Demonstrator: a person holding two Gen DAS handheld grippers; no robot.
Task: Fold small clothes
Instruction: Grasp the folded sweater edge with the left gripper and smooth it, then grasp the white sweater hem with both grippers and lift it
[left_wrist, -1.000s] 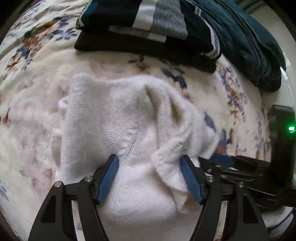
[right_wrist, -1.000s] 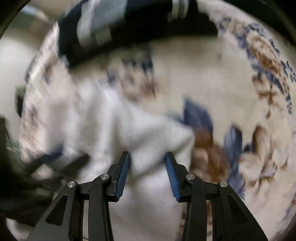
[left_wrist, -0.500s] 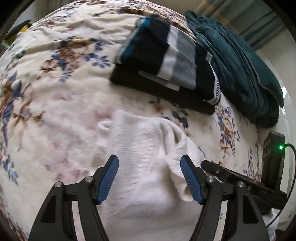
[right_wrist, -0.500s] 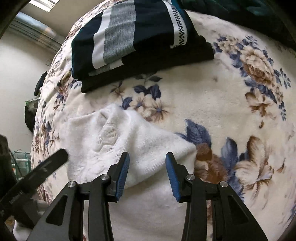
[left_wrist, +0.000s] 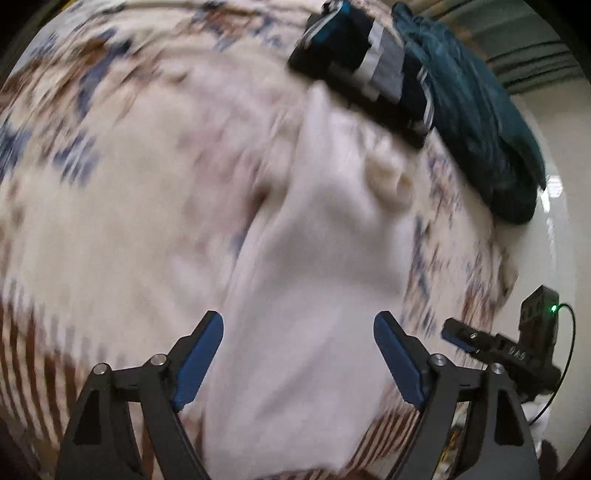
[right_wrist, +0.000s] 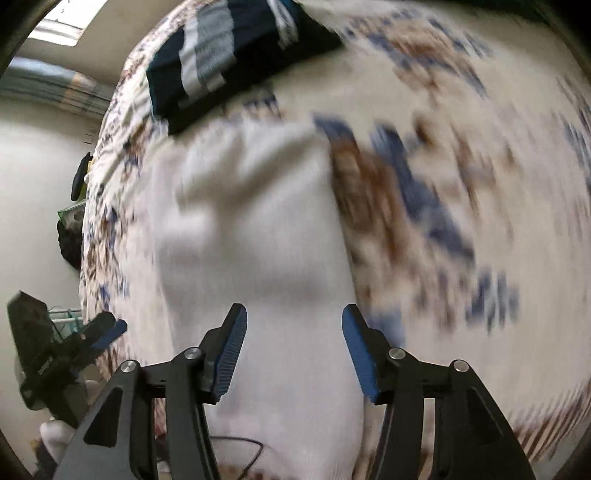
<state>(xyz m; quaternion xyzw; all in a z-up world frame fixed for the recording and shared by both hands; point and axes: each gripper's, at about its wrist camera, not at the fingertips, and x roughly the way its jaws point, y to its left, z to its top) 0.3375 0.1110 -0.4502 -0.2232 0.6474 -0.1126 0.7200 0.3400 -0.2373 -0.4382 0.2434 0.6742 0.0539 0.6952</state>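
Both views motion-blurred, detail is soft.

Left gripper (left_wrist: 298, 338): jaws spread wide, blue pads apart, nothing between them. Bottom centre of the left wrist view, over the near end of the white knit garment (left_wrist: 321, 266). Contact with the fabric: cannot tell.

Right gripper (right_wrist: 294, 332): jaws apart too, narrower gap than the left, nothing clamped. Bottom centre of the right wrist view, also over the near end of the white garment (right_wrist: 258, 240).

Each gripper shows in the other's camera: right one at lower right of the left view (left_wrist: 495, 343), left one at lower left of the right view (right_wrist: 74, 347). Both sit off the near edge of the blanket.

White garment: lies on the floral blanket (left_wrist: 110, 184), a long strip running from frame bottom up to centre. Far end bunched and wrinkled, reaching close to the folded pile; whether it touches is lost in the blur.

Folded pile: dark striped garment (left_wrist: 369, 70) (navy, white and grey bands) on top of a black one, upper centre-right in the left view, upper left in the right view (right_wrist: 229, 51).

Teal garment (left_wrist: 476, 122): heaped just right of the pile, upper right of the left view.

No containers in view; all the clothes lie directly on the blanket (right_wrist: 461, 129).
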